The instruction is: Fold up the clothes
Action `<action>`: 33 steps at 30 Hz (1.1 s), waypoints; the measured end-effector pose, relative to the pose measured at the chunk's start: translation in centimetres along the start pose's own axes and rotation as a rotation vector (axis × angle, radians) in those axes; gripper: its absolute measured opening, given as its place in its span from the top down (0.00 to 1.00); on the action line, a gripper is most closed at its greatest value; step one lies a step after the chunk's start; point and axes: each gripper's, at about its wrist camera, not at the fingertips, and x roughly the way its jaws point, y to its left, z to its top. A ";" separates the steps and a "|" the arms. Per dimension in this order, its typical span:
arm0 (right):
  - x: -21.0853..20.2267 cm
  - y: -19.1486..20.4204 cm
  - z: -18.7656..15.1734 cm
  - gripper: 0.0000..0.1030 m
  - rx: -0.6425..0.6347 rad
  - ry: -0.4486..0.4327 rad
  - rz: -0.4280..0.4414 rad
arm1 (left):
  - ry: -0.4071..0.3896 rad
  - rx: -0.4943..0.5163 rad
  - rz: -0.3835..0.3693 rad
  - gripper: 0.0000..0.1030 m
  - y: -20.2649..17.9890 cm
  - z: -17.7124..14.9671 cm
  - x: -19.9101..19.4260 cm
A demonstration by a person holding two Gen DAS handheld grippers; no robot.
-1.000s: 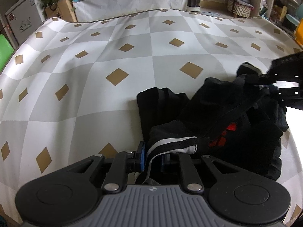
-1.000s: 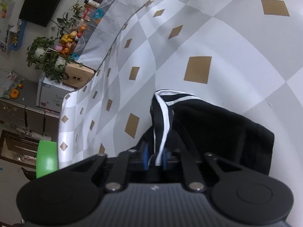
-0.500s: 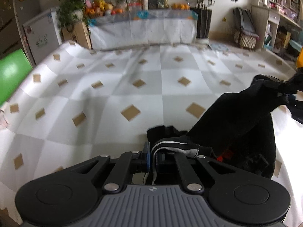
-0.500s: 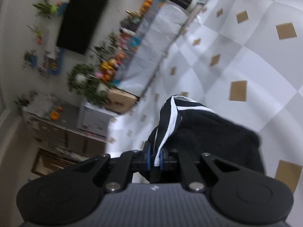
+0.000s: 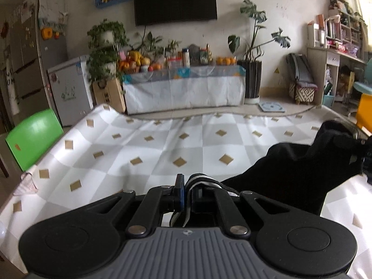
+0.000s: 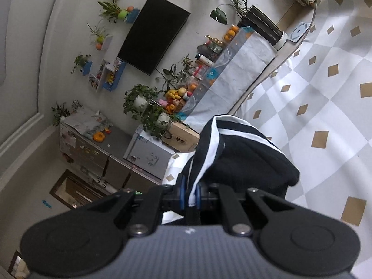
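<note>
Notably, no legible writing; left tongs [image 5: 188, 191], right tongs [image 6: 188, 194] both clamp black garment [image 5: 290, 174].

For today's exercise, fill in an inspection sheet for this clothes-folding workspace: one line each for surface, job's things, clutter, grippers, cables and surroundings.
Surface: table under a checked tablecloth, grey and white with tan diamonds.
Job's things: one black garment with white stripes, stretched between both grippers, mostly off the cloth.
Clutter: a small pale cloth at the table's left edge.
Grippers: left gripper shut on the striped edge; right gripper shut on another striped edge.
Cables: nothing seen.
Surroundings: green chair, wall television, side table with fruit, potted plants, fridge, shelves.
</note>
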 end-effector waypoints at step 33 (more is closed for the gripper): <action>-8.0 4.4 -2.9 0.90 -0.017 -0.073 -0.034 | -0.044 -0.043 -0.010 0.96 1.1 0.3 -6.9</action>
